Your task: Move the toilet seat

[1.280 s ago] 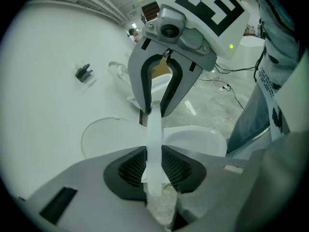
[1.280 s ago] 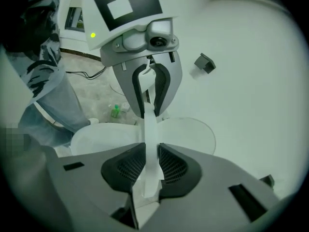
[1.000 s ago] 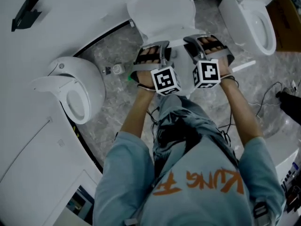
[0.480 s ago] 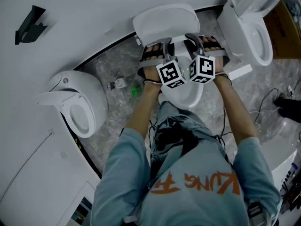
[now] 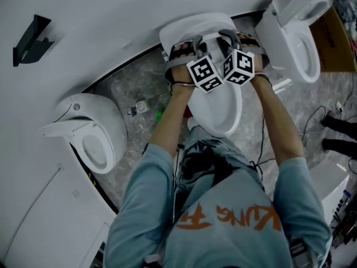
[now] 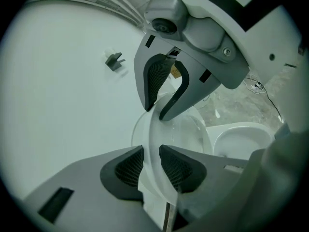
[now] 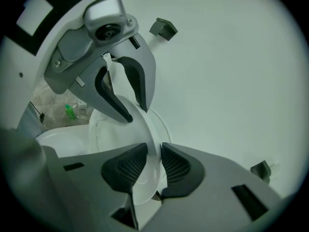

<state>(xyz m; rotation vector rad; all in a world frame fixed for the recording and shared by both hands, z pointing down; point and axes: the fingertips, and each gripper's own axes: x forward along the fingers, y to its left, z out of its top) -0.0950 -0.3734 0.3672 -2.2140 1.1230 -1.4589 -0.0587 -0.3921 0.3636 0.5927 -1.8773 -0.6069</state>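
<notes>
The white toilet seat (image 5: pixel 195 28) stands raised over its bowl (image 5: pixel 218 109), near the curved white wall. My left gripper (image 5: pixel 187 48) holds the seat's left part and my right gripper (image 5: pixel 241 42) holds its right part, side by side. In the left gripper view the seat's thin edge (image 6: pixel 166 129) runs between the pads of the left gripper (image 6: pixel 150 161); these jaws are opening slightly with the edge still touching both pads. In the right gripper view the right gripper (image 7: pixel 153 164) is shut on the seat rim (image 7: pixel 145 124). Each view also shows the other gripper clamped higher up.
A second toilet (image 5: pixel 89 128) stands at the left with its lid up, a third toilet (image 5: pixel 304 35) at the upper right. A black bracket (image 5: pixel 30 38) is fixed on the wall. A green object (image 5: pixel 159 115) and cables (image 5: pixel 329 113) lie on the marble floor. A cardboard box (image 5: pixel 339 43) sits far right.
Both grippers have moved toward the wall and closer together, carrying the seat upward. The open bowl now shows below the hands.
</notes>
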